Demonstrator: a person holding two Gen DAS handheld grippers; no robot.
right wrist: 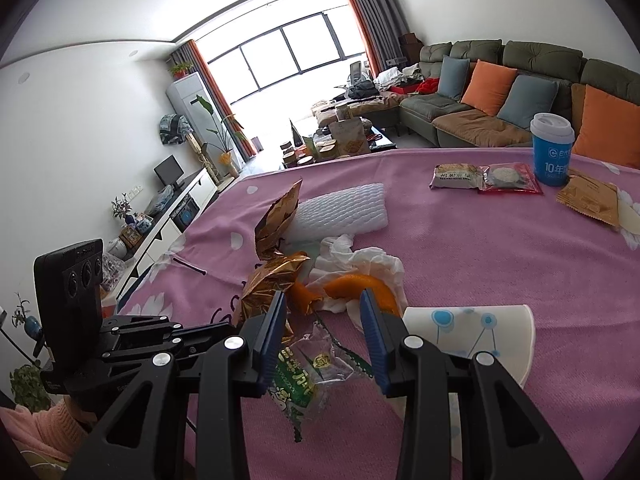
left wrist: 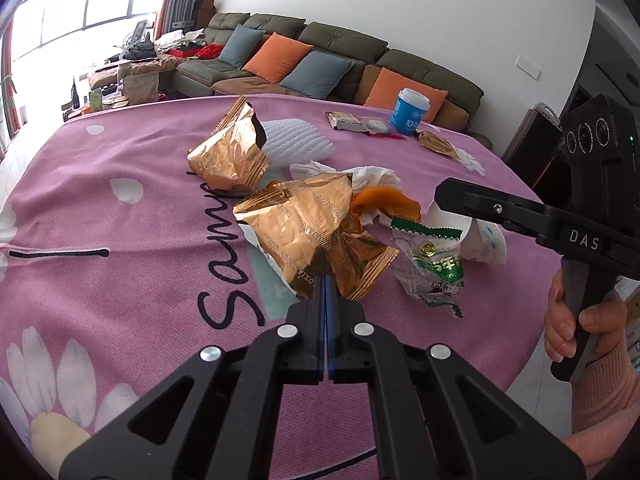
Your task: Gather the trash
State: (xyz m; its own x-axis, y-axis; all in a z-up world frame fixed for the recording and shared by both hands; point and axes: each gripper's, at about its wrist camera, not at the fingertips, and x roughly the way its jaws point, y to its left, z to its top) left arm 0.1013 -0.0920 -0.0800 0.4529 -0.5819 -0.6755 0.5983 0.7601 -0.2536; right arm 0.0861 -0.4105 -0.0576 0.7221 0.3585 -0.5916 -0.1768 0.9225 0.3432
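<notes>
- On the far left of the pink flowered tablecloth (left wrist: 100, 208), an opened gold foil wrapper (left wrist: 230, 152) stands upright, with a white foam fruit sleeve (left wrist: 298, 142) lying just behind it.
- My left gripper (left wrist: 323, 276) has its fingers pressed together on the edge of a second, crumpled gold foil wrapper (left wrist: 296, 220) in the middle of the trash pile; the blue pads meet with only the foil between them.
- Just behind that wrapper lie crumpled white tissue (left wrist: 372, 178) and a curl of orange peel (left wrist: 386, 202), touching each other.
- To the right of my closed fingers lies a clear plastic wrapper with green print (left wrist: 434, 268), resting on the cloth.
- My right gripper (right wrist: 324, 308) hangs over that green-printed wrapper (right wrist: 316, 368) with its fingers partly apart, holding nothing; the peel (right wrist: 360, 286) lies just beyond the tips.
- A tipped paper cup with blue dots (right wrist: 472, 334) lies on its side, just right of my right fingers.
- Well apart at the far right stand a blue lidded cup (right wrist: 552, 148), two flat snack packets (right wrist: 486, 176) and a brown flat wrapper (right wrist: 588, 198).
</notes>
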